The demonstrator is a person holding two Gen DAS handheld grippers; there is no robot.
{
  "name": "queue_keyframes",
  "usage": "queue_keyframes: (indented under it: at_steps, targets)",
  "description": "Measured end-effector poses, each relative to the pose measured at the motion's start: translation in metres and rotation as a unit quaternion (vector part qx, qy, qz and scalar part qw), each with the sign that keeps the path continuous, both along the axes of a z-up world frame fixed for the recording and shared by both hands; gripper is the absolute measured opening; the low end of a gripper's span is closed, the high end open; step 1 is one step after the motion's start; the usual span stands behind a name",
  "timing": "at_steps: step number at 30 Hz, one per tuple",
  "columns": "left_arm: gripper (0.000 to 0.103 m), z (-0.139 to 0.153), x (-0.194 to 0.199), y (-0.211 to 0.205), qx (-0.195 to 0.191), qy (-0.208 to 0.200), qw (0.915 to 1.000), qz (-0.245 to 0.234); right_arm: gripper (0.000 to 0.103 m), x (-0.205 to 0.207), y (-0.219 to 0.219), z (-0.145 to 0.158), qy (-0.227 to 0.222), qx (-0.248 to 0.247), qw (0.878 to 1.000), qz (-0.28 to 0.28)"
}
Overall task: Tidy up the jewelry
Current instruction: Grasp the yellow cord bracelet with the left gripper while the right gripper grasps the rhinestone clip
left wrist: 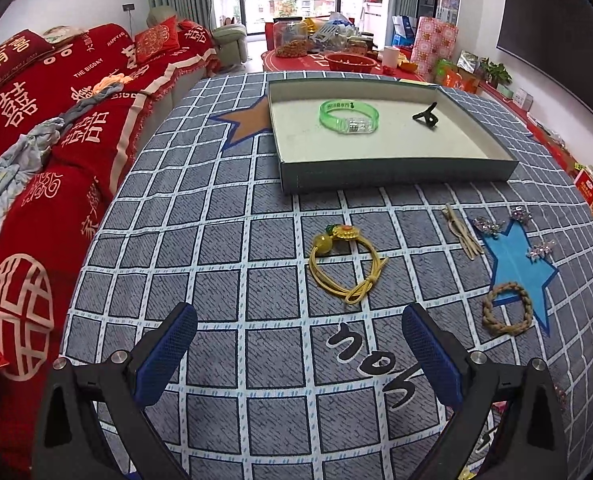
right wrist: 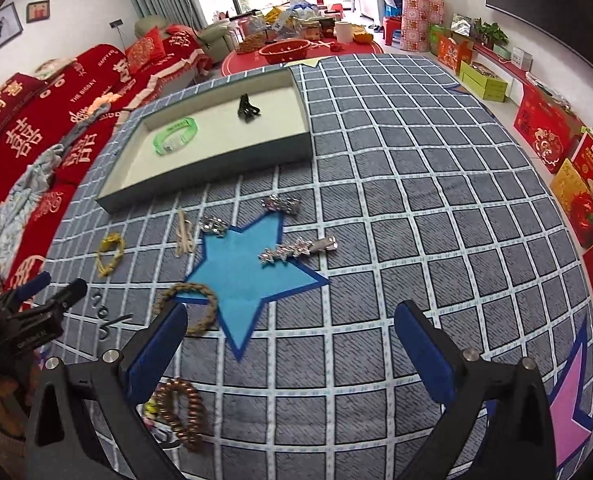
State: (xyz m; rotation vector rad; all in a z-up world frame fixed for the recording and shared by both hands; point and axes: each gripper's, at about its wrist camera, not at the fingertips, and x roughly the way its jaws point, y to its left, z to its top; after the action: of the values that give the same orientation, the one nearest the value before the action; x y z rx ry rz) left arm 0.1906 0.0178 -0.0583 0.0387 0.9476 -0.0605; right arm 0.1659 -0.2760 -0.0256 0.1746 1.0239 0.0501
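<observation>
A shallow box (left wrist: 396, 172) (right wrist: 200, 168) stands on the checked cloth and holds a green bracelet (left wrist: 348, 117) (right wrist: 175, 135) and a black clip (left wrist: 426, 116) (right wrist: 247, 109). On the cloth lie a yellow cord bracelet (left wrist: 346, 258) (right wrist: 110, 254), a beige hairpin (left wrist: 462, 230) (right wrist: 184, 232), three sparkly clips (right wrist: 292, 249) (right wrist: 280, 204) (right wrist: 213, 225), a braided tan ring (left wrist: 506, 308) (right wrist: 188, 308) and a copper coil tie (right wrist: 180, 412). My left gripper (left wrist: 300, 354) is open and empty, short of the yellow bracelet. My right gripper (right wrist: 290, 356) is open and empty, over the blue star.
A red sofa (left wrist: 36, 140) runs along the left of the table. Red gift boxes (right wrist: 548, 132) line the floor at the right. A second table (left wrist: 336, 60) with jars and a red bowl stands beyond. The left gripper also shows in the right wrist view (right wrist: 36, 312).
</observation>
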Motion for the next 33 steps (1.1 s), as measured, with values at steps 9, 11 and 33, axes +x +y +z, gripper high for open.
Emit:
queue_keyframes:
  at_steps: [9, 11, 33]
  targets:
    - [0.103, -0.009, 0.009, 0.001, 0.006, 0.005, 1.0, -0.004, 0.102, 0.019, -0.001, -0.015, -0.007, -0.064, 0.996, 0.067]
    - [0.103, -0.01, 0.011, 0.001, 0.006, 0.006, 0.9999, -0.007, 0.099, 0.024, -0.001, -0.019, -0.007, -0.07, 0.994, 0.085]
    - [0.089, -0.024, 0.044, -0.023, 0.006, 0.015, 0.9993, -0.032, 0.064, 0.096, 0.021, -0.039, -0.001, -0.067, 0.994, 0.088]
